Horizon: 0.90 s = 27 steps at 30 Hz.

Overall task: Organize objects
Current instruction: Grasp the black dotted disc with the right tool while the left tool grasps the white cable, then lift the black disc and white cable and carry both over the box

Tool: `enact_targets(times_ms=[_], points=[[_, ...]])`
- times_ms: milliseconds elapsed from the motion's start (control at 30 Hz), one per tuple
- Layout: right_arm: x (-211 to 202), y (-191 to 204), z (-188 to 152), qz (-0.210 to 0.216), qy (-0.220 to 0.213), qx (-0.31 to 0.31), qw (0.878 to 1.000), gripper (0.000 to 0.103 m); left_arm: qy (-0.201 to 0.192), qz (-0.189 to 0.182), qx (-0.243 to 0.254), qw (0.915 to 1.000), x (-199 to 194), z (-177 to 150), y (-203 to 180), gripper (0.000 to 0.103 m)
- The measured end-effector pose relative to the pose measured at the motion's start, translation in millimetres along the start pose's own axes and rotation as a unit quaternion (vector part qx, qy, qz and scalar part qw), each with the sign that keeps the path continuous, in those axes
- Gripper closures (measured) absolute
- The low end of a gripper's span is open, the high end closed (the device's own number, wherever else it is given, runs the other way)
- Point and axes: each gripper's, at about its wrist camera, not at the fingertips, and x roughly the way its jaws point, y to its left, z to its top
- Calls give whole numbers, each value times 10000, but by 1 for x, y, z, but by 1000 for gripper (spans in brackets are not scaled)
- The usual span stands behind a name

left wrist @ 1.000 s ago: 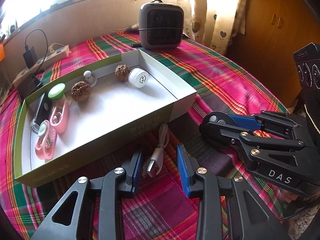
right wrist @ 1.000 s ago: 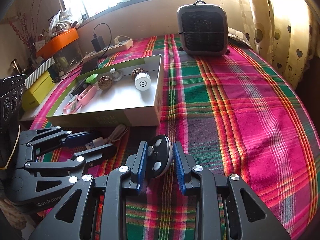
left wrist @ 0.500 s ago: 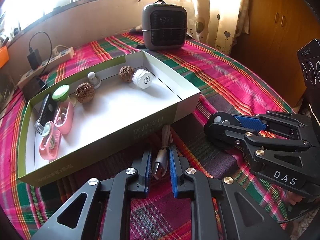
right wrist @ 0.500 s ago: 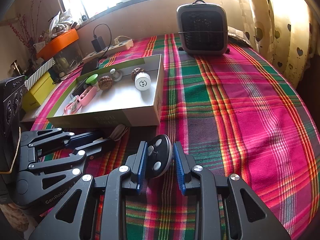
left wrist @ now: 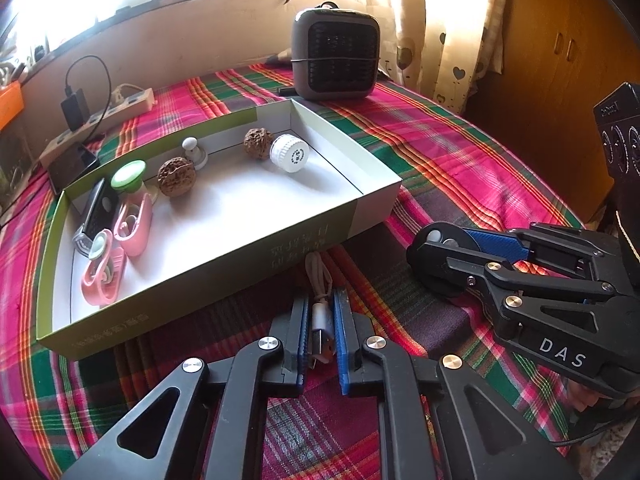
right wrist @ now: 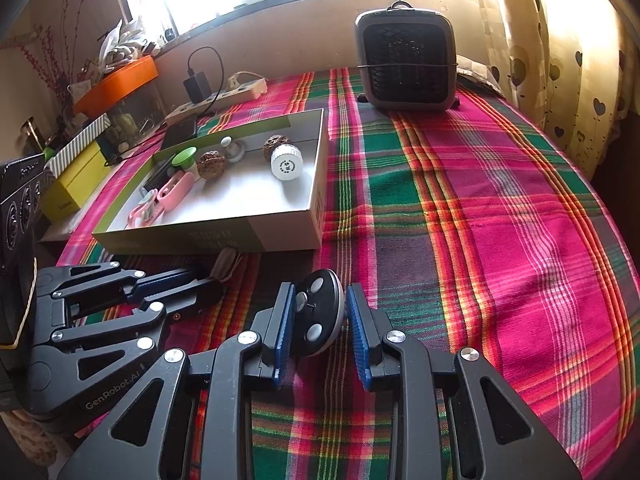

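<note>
Gripper pads of the left gripper (left wrist: 322, 330) are pinched onto the plug end of a coiled USB cable (left wrist: 320, 300) lying on the plaid tabletop (left wrist: 460, 168) just in front of the open box (left wrist: 372, 208). Beside it, the right gripper (right wrist: 318, 322) clamps a black disc (right wrist: 320, 312) between its blue pads. Both pickups look secured, so the step in hand is the grasp; next comes lifting each item clear of the box wall and lowering it onto the bare white floor inside.
</note>
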Motion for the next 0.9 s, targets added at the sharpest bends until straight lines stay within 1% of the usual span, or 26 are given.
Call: enact_targets(times_ms=[500,700,833,900], points=[[-5,9,-2,22,-34,-60,10000,75,-112,-97,-99,9998,-13,-7,3,93],[-10,15,-2,47,-74,-82,9999,75,-169,-130,-220,9995,-21,-9,8,93],[-13,19,-1,114,-115,-88,9998,75,-267,-128,-275,9992,-30,-10,11,93],[-15,21,0,234,-117,-53,9996,75,-303,-110,-293,9991,-33,-10,13,93]])
